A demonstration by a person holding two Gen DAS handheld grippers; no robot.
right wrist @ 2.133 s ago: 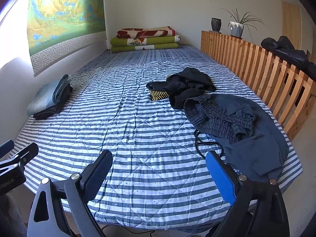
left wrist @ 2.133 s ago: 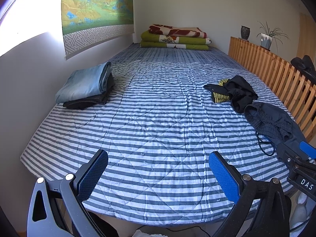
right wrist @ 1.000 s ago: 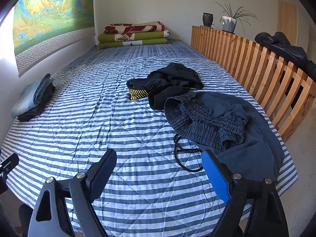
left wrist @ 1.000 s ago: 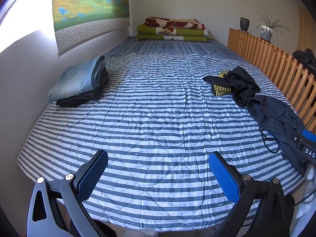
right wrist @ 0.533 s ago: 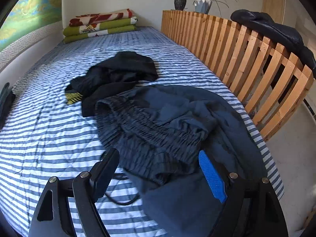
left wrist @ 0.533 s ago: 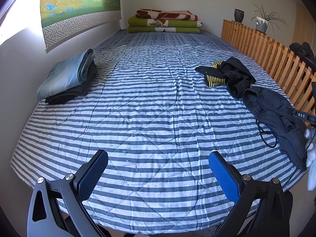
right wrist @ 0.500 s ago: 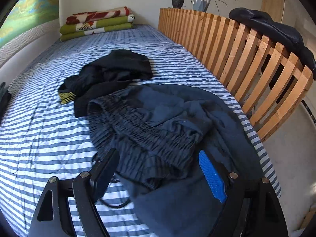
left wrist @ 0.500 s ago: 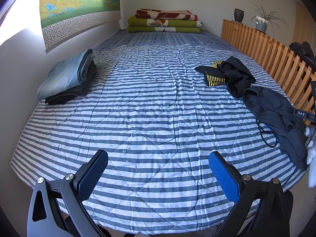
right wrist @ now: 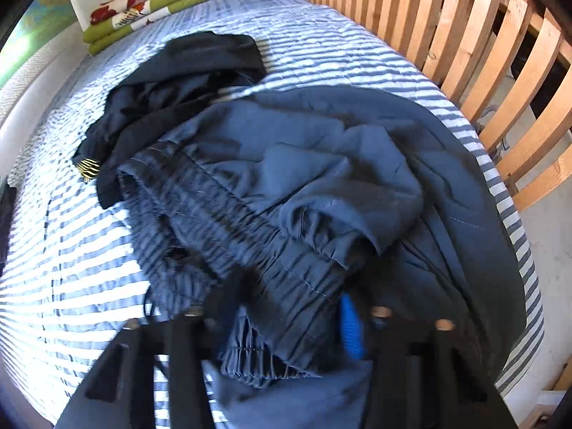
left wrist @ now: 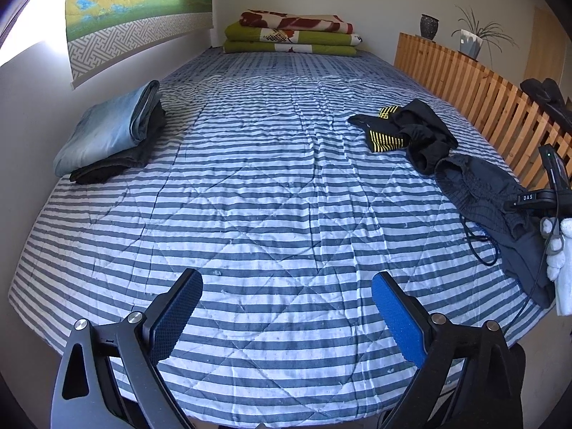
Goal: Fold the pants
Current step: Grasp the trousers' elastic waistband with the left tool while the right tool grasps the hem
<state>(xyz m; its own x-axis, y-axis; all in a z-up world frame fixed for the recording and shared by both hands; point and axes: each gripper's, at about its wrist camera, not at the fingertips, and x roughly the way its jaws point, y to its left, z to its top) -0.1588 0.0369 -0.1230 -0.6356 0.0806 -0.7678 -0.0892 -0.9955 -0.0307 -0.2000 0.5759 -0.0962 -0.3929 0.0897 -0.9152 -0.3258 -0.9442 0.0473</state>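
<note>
Closing over the gathered waistband of the navy pants (right wrist: 286, 193) at the bed's near right corner, the right gripper (right wrist: 286, 321) has cloth between its narrowing jaws. The left gripper (left wrist: 286, 307) hovers wide open above the striped quilt (left wrist: 250, 196). Farther along lie black clothes (left wrist: 422, 132), a folded stack (left wrist: 111, 132) at the left edge, and blankets (left wrist: 291, 37) at the far end.
</note>
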